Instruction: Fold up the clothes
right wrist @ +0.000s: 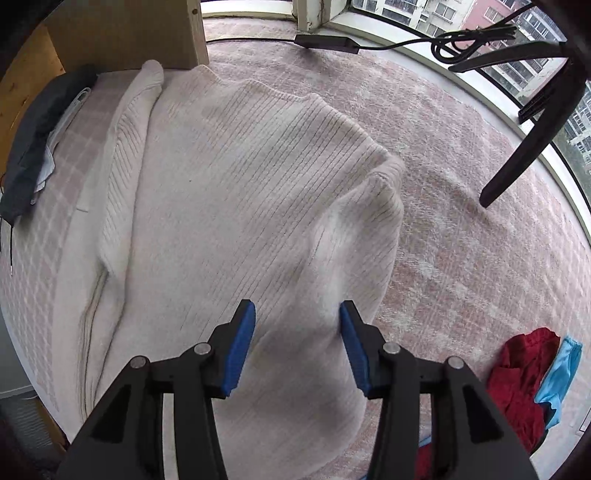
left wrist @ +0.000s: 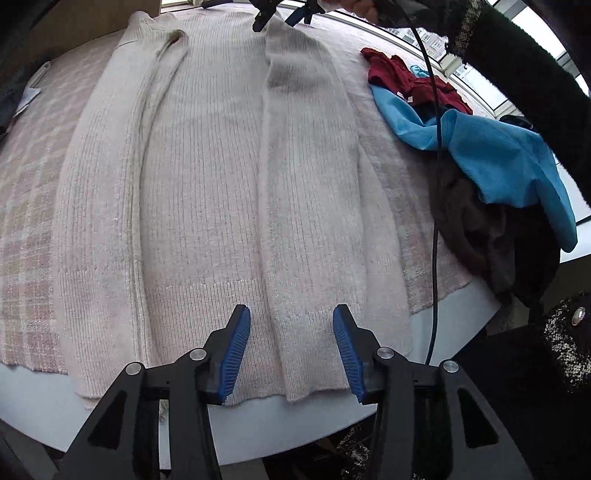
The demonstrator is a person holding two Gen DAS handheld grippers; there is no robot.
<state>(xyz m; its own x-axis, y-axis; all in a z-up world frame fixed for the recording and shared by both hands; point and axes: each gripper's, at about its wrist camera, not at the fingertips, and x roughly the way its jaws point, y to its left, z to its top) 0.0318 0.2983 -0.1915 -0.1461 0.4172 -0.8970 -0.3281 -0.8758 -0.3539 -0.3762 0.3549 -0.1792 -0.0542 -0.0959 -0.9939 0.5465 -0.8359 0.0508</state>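
A cream ribbed knit sweater (left wrist: 207,192) lies flat on a pink plaid cloth (left wrist: 26,206), both sleeves folded in over the body. My left gripper (left wrist: 291,317) is open and empty just above the sweater's hem at the near table edge. My right gripper (right wrist: 297,314) is open and empty over the shoulder end of the sweater (right wrist: 236,177), above the folded-in right sleeve. It also shows in the left wrist view (left wrist: 280,16) at the far end, near the collar.
A pile of clothes lies at the right: a blue garment (left wrist: 495,155), a dark red one (left wrist: 406,77) and a dark brown one (left wrist: 491,236). A black cable (left wrist: 436,221) hangs across them. A dark garment (right wrist: 33,147) lies at the left edge. Windows run behind.
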